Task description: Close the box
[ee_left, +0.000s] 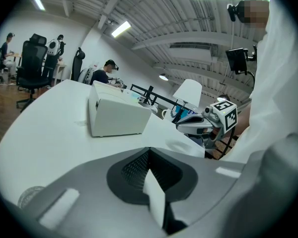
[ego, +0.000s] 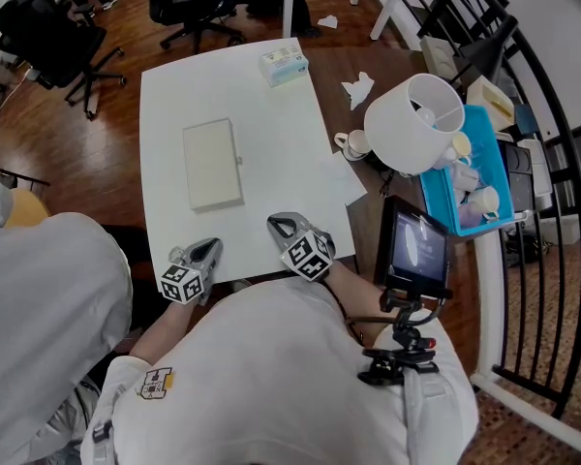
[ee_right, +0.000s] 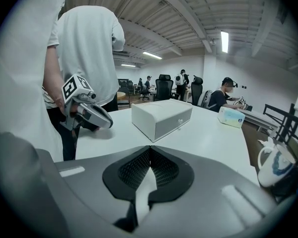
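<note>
Box [ego: 213,163]: white, rectangular, lying flat near the middle of the table [ego: 271,124], well apart from both grippers. The lid [ee_right: 159,108] appears down and flush all round. A small latch [ee_right: 180,121] shows on the side facing the right gripper; whether it is fastened cannot be told.

Left gripper [ego: 208,250]: at the near table edge, jaws pressed together, nothing between them.

Right gripper [ego: 283,225]: beside it at the near edge, jaws likewise together and empty.

Handling, by judgement: the box looks rigid, thin-walled and light, with smooth faces. On this smooth table it will likely slide under a sideways push. Recommended contact is downward on the lid top, close to the latch edge, with the other gripper steadying the far side. Light pressure should be enough.
</note>
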The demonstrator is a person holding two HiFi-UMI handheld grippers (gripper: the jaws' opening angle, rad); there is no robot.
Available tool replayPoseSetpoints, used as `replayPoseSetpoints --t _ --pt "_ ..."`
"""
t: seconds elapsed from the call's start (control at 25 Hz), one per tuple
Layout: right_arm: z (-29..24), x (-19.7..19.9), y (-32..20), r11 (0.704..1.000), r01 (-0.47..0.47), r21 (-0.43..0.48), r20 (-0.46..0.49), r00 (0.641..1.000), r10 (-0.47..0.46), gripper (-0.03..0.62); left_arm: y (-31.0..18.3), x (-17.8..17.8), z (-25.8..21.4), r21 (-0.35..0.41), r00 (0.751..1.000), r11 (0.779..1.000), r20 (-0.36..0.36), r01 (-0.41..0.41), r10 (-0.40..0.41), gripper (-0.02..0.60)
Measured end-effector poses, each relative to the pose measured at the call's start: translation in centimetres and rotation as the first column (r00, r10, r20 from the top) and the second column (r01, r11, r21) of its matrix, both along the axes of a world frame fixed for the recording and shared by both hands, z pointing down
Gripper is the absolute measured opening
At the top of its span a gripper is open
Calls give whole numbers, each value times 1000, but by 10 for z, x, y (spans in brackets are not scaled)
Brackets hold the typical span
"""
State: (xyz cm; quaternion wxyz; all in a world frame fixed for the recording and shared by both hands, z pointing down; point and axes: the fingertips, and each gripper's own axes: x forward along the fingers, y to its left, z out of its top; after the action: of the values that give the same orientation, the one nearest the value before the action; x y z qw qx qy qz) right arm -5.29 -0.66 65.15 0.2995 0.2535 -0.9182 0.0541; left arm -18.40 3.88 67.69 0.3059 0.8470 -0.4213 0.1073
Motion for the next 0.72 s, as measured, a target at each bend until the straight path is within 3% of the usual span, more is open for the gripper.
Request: replayPoseSetpoints --t 0.72 --pt "5 2 1 999 29 16 -47 998 -28 0 -2 0 3 4 1000 1000 6 11 -11 0"
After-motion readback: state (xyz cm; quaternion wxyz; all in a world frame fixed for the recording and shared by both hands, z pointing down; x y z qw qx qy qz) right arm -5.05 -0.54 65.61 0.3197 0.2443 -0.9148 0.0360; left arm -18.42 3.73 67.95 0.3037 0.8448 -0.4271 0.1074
